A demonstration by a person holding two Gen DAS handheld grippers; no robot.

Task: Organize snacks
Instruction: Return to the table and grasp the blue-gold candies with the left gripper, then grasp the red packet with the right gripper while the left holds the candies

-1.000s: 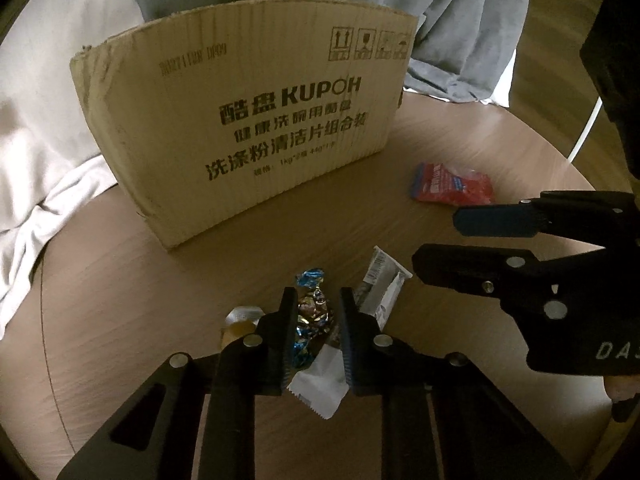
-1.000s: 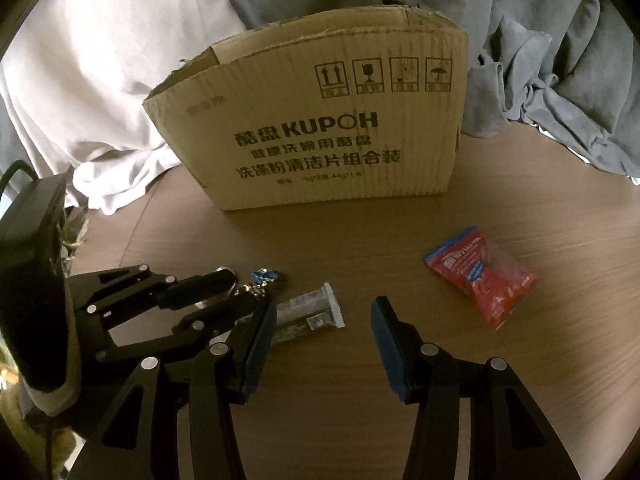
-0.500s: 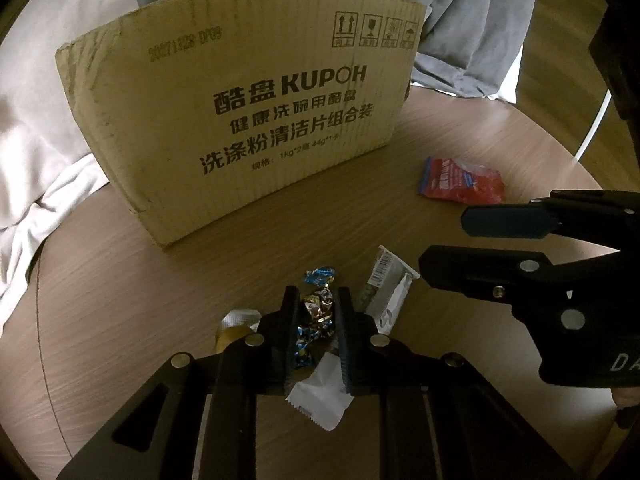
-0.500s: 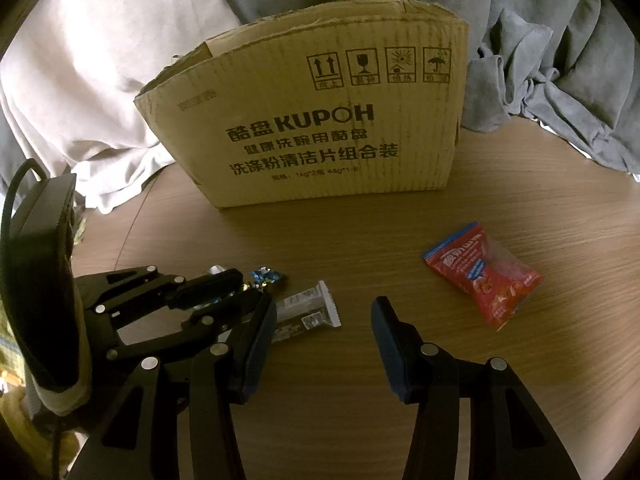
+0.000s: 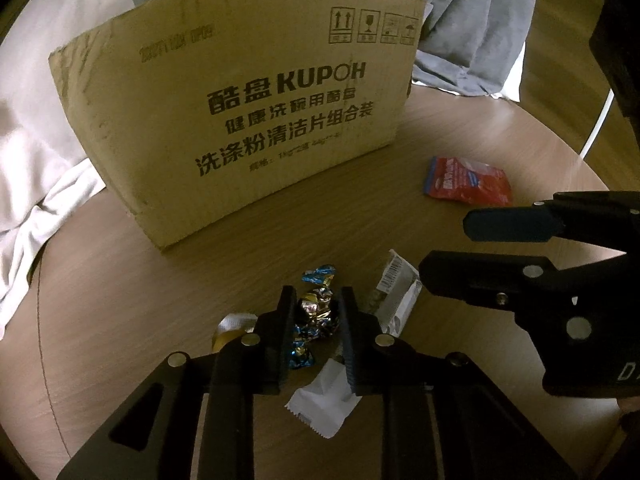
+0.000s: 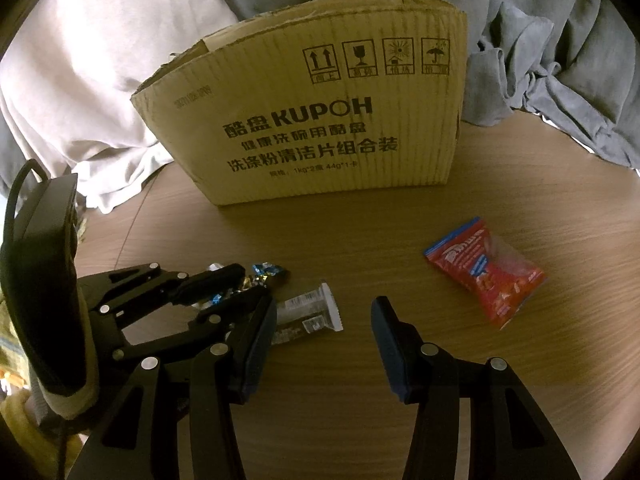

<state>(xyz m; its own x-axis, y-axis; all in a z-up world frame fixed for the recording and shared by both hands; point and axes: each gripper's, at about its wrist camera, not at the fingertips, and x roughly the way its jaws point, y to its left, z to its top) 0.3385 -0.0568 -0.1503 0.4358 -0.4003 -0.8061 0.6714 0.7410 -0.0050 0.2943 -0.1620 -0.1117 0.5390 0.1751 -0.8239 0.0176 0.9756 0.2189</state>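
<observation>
The cardboard box (image 6: 320,128) stands upright on the worktop (image 6: 400,220); its contents are hidden. Left gripper (image 5: 314,312) jaws pinch a foil-wrapped candy (image 5: 316,308). Right gripper (image 6: 324,340) jaws are spread, holding nothing.

"KUPOH" on cardboard box (image 5: 248,120) (black print)

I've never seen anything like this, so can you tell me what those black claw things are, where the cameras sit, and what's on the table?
They are two grabbing tools a person holds, one per hand, each with a camera looking along its jaws. The left gripper has its jaws shut on a shiny foil candy. The right gripper is open and holds nothing. On the round wooden table stand a cardboard box, a red snack packet and a clear wrapped bar.
</observation>
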